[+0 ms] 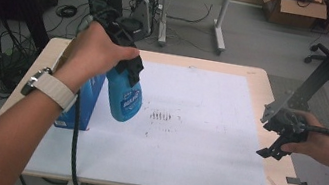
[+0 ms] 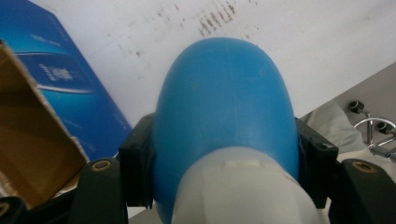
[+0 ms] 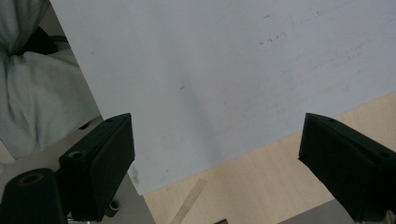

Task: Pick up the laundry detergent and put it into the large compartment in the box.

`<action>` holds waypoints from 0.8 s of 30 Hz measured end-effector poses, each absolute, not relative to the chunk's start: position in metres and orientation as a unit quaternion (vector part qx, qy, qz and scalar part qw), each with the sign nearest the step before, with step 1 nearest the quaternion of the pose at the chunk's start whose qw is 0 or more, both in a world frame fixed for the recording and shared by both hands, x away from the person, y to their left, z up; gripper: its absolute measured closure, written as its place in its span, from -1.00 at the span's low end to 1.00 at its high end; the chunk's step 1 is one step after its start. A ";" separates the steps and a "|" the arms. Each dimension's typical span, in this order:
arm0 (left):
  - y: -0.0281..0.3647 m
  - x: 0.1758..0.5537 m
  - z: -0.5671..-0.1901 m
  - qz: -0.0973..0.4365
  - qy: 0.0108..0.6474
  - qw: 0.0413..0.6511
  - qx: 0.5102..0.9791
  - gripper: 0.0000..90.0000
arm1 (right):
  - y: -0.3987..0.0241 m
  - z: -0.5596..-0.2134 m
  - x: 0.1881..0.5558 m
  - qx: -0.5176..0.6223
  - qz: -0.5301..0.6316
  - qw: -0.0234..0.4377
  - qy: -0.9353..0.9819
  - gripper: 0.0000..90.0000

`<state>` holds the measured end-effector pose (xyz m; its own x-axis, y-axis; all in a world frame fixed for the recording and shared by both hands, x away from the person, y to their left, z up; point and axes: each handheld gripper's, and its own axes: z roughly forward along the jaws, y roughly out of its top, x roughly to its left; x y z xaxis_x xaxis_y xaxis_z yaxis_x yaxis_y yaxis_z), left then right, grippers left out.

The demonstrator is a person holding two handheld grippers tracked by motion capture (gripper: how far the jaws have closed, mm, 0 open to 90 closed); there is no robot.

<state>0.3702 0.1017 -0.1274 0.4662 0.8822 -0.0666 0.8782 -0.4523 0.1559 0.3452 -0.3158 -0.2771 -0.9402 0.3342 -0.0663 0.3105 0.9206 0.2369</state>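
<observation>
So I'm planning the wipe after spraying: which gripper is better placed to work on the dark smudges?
Right gripper: open, empty. Left gripper is shut on the blue plastic bottle.

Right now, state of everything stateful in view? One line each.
left gripper: shut on blue bottle, held above the sheet
blue bottle: gripped, lifted off the table, hanging base-down
right gripper: open, nothing between jaws, over the table's right edge
blue box: standing on the table, top flap open
white sheet: flat on the table, dark smudges mid-sheet
</observation>
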 end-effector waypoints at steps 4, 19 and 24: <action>0.114 0.375 -0.110 0.019 0.528 0.079 0.845 -0.17 | -0.313 -0.275 0.346 0.162 0.113 0.054 0.979 -0.77; 0.174 0.390 -0.074 0.043 0.608 0.077 0.789 -0.17 | -0.307 -0.274 0.347 0.163 0.108 0.051 0.979 -0.77; 0.192 0.394 -0.067 0.060 0.637 0.076 0.765 -0.17 | -0.305 -0.273 0.348 0.162 0.110 0.052 0.979 -0.77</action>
